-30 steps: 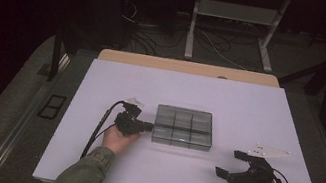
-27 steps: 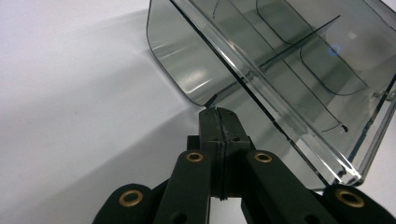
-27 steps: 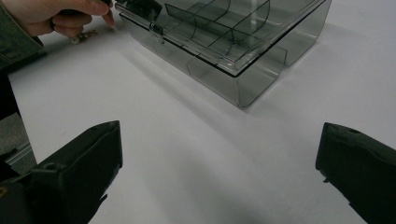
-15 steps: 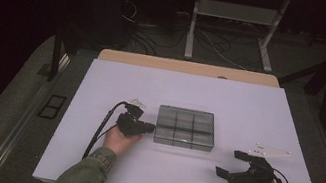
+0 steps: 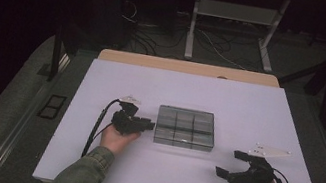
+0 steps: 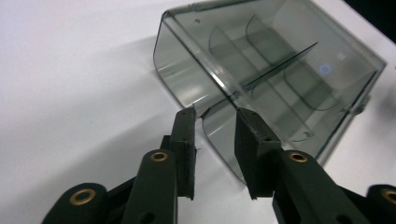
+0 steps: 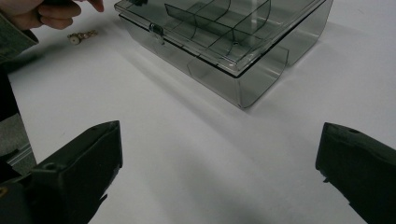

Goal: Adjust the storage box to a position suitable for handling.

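Observation:
A smoky clear compartment box [image 5: 185,127] lies shut in the middle of the white table [image 5: 249,107]. My left gripper [image 5: 151,125] lies level at the box's left side. In the left gripper view its jaws have just been opening. They stand a little apart [image 6: 215,114], and an edge of the box [image 6: 280,70] shows between them without the pads pressing on it. My right gripper [image 5: 229,163] rests near the table's front right. It is open wide and holds nothing. The box [image 7: 224,42] lies beyond its spread jaws [image 7: 219,135].
A small brass-coloured part [image 7: 81,35] lies on the table beside the person's left hand [image 7: 56,11]. The left gripper's cable [image 5: 96,125] loops over the table to the left. A metal stand [image 5: 235,18] and cables sit on the floor behind the table.
The left gripper has edged slightly right toward the box. The box and the right gripper have stayed where they were.

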The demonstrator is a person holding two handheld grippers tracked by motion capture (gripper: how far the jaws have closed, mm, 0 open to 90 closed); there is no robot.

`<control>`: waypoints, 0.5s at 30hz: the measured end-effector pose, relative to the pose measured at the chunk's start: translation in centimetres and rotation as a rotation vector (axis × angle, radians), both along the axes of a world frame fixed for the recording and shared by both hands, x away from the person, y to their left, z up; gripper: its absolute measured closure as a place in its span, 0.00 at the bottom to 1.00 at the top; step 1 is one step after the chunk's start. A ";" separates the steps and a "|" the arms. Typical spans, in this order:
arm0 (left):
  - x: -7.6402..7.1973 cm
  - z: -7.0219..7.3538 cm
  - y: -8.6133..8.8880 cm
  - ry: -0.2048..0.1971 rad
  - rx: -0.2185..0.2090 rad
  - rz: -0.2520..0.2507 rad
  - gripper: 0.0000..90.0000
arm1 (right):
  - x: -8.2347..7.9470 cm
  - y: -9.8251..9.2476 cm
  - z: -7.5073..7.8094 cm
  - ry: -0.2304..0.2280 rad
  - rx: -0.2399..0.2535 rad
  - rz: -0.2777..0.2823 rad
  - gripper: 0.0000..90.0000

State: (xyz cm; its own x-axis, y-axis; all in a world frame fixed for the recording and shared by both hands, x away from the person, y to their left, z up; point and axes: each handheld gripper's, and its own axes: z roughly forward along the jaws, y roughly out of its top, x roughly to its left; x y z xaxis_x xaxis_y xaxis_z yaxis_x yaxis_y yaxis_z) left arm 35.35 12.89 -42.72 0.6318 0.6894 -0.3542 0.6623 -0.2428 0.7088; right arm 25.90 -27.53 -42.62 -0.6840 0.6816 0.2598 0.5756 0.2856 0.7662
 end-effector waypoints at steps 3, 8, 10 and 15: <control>-0.3 0.5 0.3 0.006 -0.036 -0.003 0.64 | 0.0 0.0 0.0 0.001 0.000 0.000 0.01; -1.3 1.4 0.4 -0.017 -0.047 -0.005 0.53 | 0.0 0.0 0.0 0.002 0.001 0.000 0.01; -1.6 1.7 0.5 -0.024 -0.073 -0.003 0.49 | 0.0 0.0 0.0 0.002 0.001 0.001 0.01; -2.6 2.4 0.5 -0.048 -0.122 -0.033 0.34 | 0.0 -0.1 0.0 -0.002 0.001 0.002 0.01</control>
